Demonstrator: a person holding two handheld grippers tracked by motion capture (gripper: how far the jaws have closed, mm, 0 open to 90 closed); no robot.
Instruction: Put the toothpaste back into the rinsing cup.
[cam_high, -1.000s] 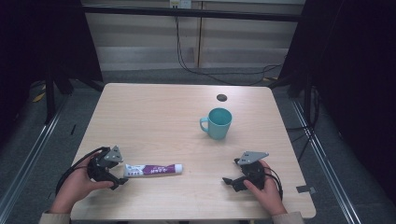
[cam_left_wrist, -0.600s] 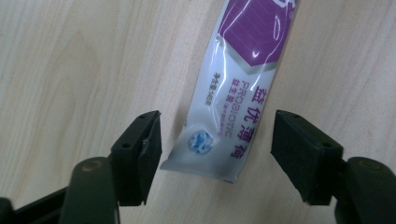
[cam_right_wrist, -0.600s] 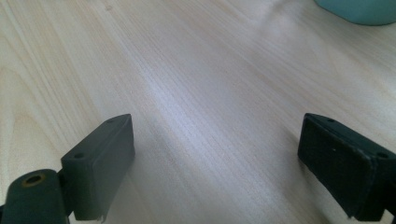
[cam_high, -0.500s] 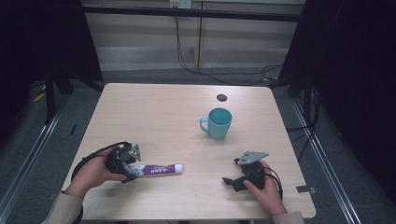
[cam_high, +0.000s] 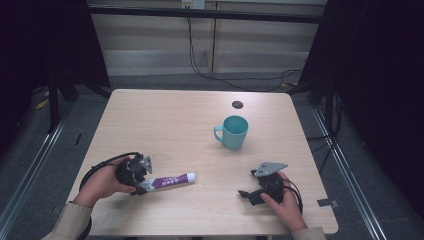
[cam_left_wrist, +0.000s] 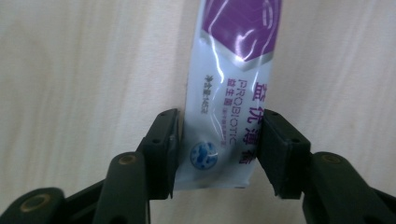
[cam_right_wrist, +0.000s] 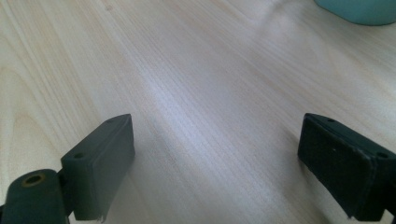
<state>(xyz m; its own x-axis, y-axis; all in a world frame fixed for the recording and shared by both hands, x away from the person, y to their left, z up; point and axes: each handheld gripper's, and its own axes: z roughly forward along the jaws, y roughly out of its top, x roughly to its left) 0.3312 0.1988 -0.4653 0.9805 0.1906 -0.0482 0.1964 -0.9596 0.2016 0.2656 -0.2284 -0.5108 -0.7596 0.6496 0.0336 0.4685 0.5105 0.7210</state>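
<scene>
A white and purple toothpaste tube (cam_high: 172, 180) lies flat on the wooden table (cam_high: 165, 125) at the front left, cap end toward the right. My left gripper (cam_high: 144, 184) is at the tube's flat crimped end. In the left gripper view the tube (cam_left_wrist: 233, 60) runs up between the jaws of the left gripper (cam_left_wrist: 217, 149), which have just been closing, and both pads meet its edges. My right gripper (cam_high: 245, 194) rests at the front right, open, and in its own view the right gripper (cam_right_wrist: 215, 158) has bare wood between the pads.
A teal mug (cam_high: 234, 132) stands right of centre, handle to the left; its base (cam_right_wrist: 359, 9) shows at the top of the right gripper view. A small black round spot (cam_high: 237, 104) sits behind the mug. Cables trail across the floor beyond the table.
The left hand has slid right to the tube's flat end, and its jaws now sit around that end. The right hand, the mug and the tube have stayed put.
</scene>
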